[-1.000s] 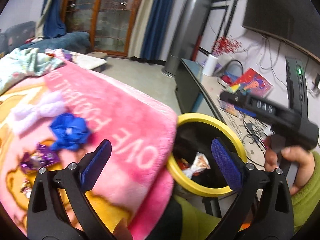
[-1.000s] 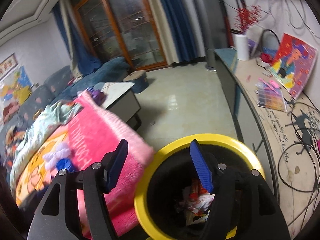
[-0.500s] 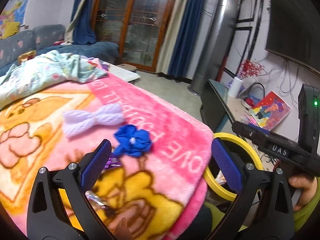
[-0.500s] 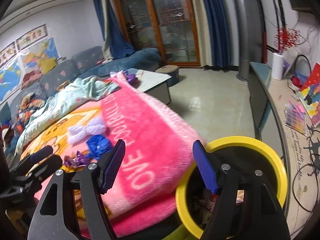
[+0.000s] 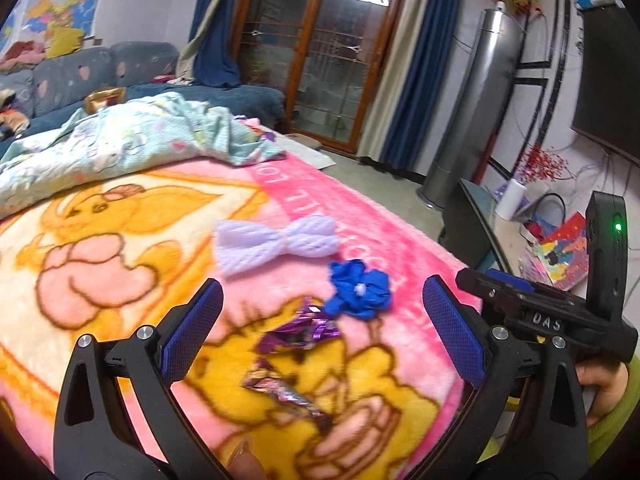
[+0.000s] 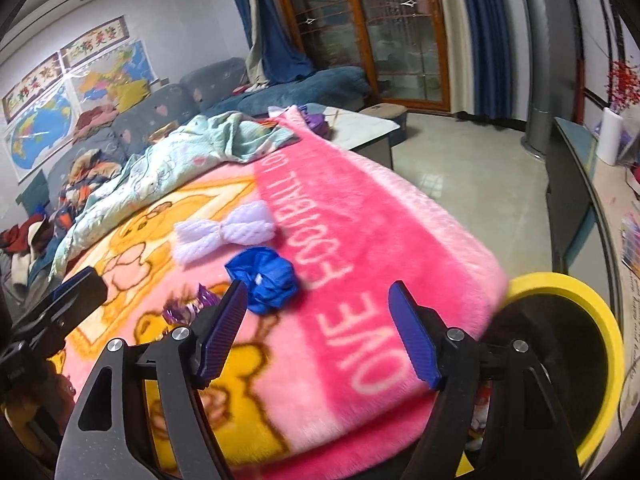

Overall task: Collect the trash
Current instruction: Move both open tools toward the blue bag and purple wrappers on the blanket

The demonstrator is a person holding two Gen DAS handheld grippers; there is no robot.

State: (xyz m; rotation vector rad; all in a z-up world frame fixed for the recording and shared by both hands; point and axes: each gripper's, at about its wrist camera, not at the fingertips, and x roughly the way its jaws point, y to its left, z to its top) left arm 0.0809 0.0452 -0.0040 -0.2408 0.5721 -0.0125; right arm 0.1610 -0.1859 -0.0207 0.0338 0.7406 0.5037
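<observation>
It was a lived-in home sitting room; a blue sofa (image 6: 208, 92) heaped with clothes stood under wall maps (image 6: 80, 92); wood-framed glass doors (image 5: 332, 52) with blue curtains (image 5: 416, 80) closed the far wall; a pink cartoon blanket (image 5: 120, 264) covered the near surface; a tower air conditioner (image 5: 476, 112) and a dark TV (image 5: 612, 64) stood by a cluttered sideboard (image 6: 600, 184)

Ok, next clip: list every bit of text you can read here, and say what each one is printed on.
"DAS": white letters on the right hand-held gripper body, seen from the left wrist view.
"OVE FOOTBALL LO": pale letters along the pink blanket border, reading towards the far end; cut off at both ends.
Wall scrolls above the maps: Chinese characters, too small to read reliably.
Wall maps: labels too small.
Lettering on the side counter: blurred, unreadable.
</observation>
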